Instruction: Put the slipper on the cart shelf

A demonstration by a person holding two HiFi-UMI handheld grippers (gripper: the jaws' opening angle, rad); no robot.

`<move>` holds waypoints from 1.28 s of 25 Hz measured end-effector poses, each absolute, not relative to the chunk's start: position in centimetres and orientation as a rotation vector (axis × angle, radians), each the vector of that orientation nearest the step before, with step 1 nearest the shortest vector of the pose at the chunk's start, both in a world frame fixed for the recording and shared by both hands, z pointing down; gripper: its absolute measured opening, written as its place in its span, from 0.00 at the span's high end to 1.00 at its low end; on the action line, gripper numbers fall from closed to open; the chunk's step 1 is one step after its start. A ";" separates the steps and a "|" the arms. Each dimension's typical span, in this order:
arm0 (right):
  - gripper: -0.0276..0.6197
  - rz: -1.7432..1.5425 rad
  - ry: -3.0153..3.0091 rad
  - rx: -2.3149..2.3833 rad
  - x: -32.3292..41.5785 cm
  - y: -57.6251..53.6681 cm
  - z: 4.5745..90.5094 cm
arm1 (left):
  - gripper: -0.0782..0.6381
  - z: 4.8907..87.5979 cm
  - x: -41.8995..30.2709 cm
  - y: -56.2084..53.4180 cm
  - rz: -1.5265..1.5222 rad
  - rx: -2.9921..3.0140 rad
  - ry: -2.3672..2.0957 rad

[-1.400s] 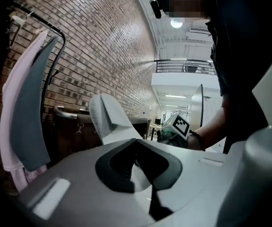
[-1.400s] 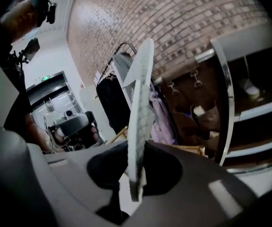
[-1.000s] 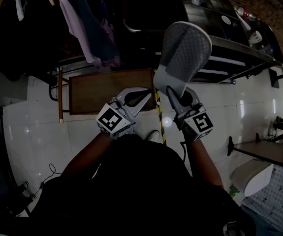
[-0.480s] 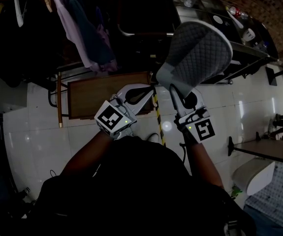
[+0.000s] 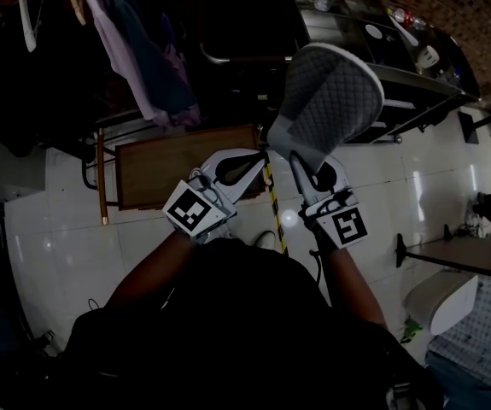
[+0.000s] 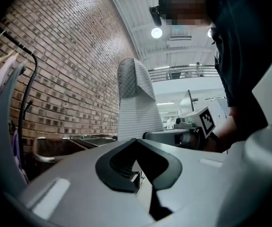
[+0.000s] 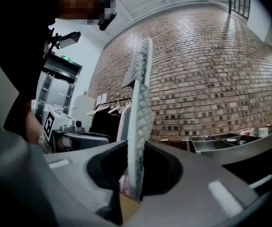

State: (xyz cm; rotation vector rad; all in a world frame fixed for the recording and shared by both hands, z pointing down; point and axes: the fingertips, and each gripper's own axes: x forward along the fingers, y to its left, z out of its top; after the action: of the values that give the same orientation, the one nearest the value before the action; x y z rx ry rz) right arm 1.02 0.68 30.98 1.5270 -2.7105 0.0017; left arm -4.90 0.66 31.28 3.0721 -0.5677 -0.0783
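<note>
A grey quilted slipper (image 5: pixel 326 101) stands sole-outward above my hands, toe up, in front of the dark metal cart (image 5: pixel 347 24). My right gripper (image 5: pixel 301 156) is shut on the slipper's heel end. In the right gripper view the slipper (image 7: pixel 139 122) rises edge-on from between the jaws of the right gripper (image 7: pixel 136 183). My left gripper (image 5: pixel 256 157) sits beside it to the left, shut with nothing in it. In the left gripper view the slipper (image 6: pixel 136 108) stands just beyond the left gripper (image 6: pixel 136 169), held by the right gripper (image 6: pixel 192 126).
The cart's shelves (image 5: pixel 399 84) carry small items at the back right, and its handle (image 5: pixel 219 54) faces left. A wooden bench (image 5: pixel 185 161) stands on the white tiled floor below my grippers. Clothes (image 5: pixel 134 41) hang at the upper left. A table edge (image 5: pixel 476 263) is at the right.
The slipper, still gripped by the right gripper, swung up and to the right toward the cart, then came back a little. The left gripper has hardly moved.
</note>
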 end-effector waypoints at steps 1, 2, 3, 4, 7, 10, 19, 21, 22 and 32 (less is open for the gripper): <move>0.85 0.005 -2.708 1.528 1.0 0.7 31.1 | 0.89 31.4 -5.0 0.6 -0.077 3.074 -0.573; 0.85 0.007 -2.704 1.528 1.0 0.7 31.3 | 0.89 31.5 -5.1 0.5 -0.076 3.078 -0.583; 0.85 0.011 -2.699 1.529 1.0 0.7 31.4 | 0.89 31.5 -5.2 0.4 -0.074 3.083 -0.596; 0.85 0.018 -2.695 1.529 0.9 0.7 31.6 | 0.89 31.6 -5.4 0.2 -0.072 3.086 -0.607; 0.85 0.072 -2.687 1.525 0.8 0.7 32.4 | 0.89 32.2 -5.5 -0.1 -0.061 3.088 -0.605; 0.85 0.156 -2.671 1.524 0.8 0.6 33.8 | 0.89 33.1 -5.2 -0.3 -0.048 3.087 -0.564; 0.85 0.286 -2.541 1.685 3.2 0.2 37.6 | 0.89 35.1 -3.5 -1.0 -0.057 3.082 -0.333; 0.85 0.303 -2.496 1.748 4.2 0.3 38.1 | 0.89 35.5 -2.9 -1.3 -0.060 3.083 -0.287; 0.85 0.312 -2.472 1.779 4.8 0.4 38.3 | 0.89 35.7 -2.5 -1.4 -0.062 3.087 -0.264; 0.85 0.354 -2.351 1.952 14.0 1.6 40.2 | 0.89 37.1 4.6 -1.7 -0.033 3.099 -0.135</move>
State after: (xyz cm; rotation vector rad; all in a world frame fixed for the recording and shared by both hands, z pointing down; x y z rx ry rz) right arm 13.98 1.62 40.19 1.9520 -2.3513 0.3540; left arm 4.56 -1.65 37.06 3.0985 -0.1349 -0.0329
